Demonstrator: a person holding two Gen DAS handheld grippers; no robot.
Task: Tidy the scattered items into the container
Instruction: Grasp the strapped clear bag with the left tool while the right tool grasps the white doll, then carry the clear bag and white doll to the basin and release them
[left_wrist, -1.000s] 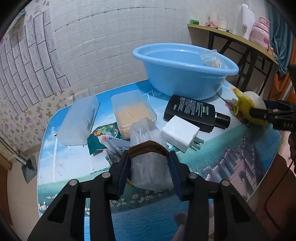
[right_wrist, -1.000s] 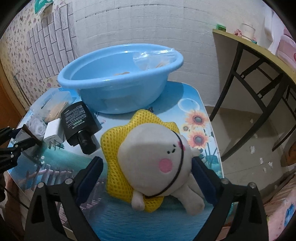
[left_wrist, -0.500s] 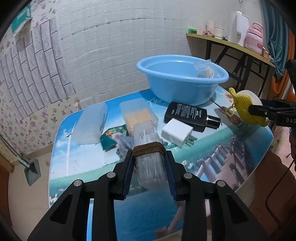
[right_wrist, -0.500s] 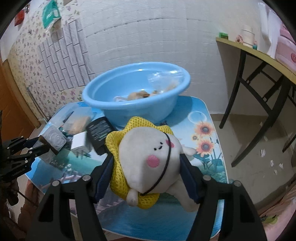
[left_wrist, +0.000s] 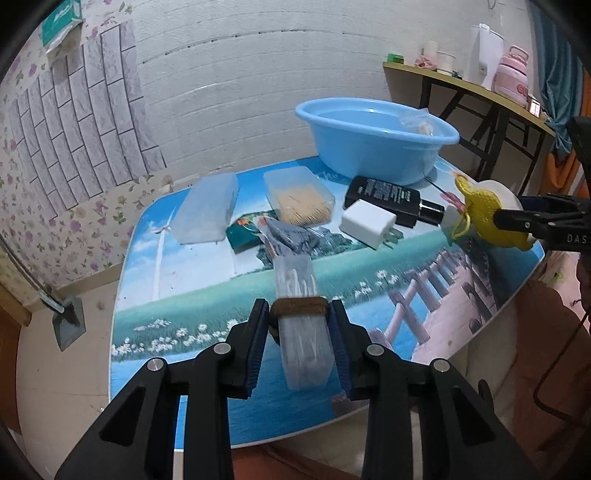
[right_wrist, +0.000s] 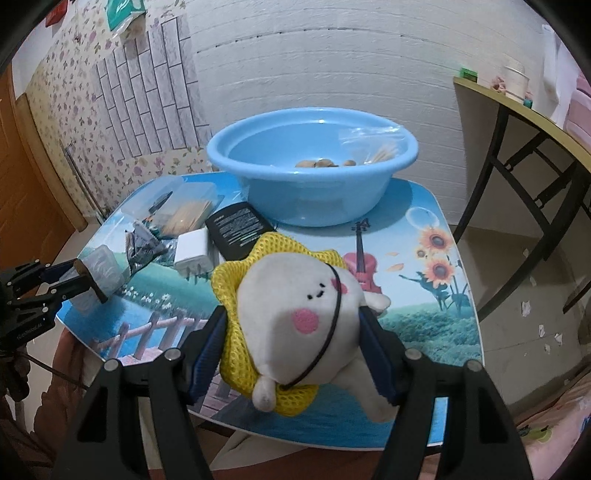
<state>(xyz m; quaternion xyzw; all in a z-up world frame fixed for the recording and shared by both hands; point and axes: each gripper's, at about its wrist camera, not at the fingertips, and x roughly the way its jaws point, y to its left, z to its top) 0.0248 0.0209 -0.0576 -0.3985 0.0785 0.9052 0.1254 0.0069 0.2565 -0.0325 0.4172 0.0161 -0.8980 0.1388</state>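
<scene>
My left gripper (left_wrist: 298, 328) is shut on a clear plastic box of cotton swabs (left_wrist: 301, 332) with a brown band, held above the table's front. My right gripper (right_wrist: 293, 332) is shut on a white plush toy (right_wrist: 306, 306) with a yellow mesh collar, held above the table's near edge; the toy also shows in the left wrist view (left_wrist: 484, 206). The blue basin (right_wrist: 314, 181) stands at the table's back and holds a clear bag and small brown items. A black bottle (left_wrist: 388, 194), white charger (left_wrist: 367, 223), toothpick box (left_wrist: 299, 199), clear box (left_wrist: 207, 214) and packets (left_wrist: 273, 232) lie on the table.
The table (right_wrist: 424, 295) has a printed landscape top and stands against a white brick wall. A shelf table (left_wrist: 480, 88) with a kettle and pink container stands at the right. A dustpan (left_wrist: 68, 325) lies on the floor at the left.
Both grippers have risen and pulled back from the table with their items. The swab box and the plush toy are now higher above the tabletop, and more of the table shows.
</scene>
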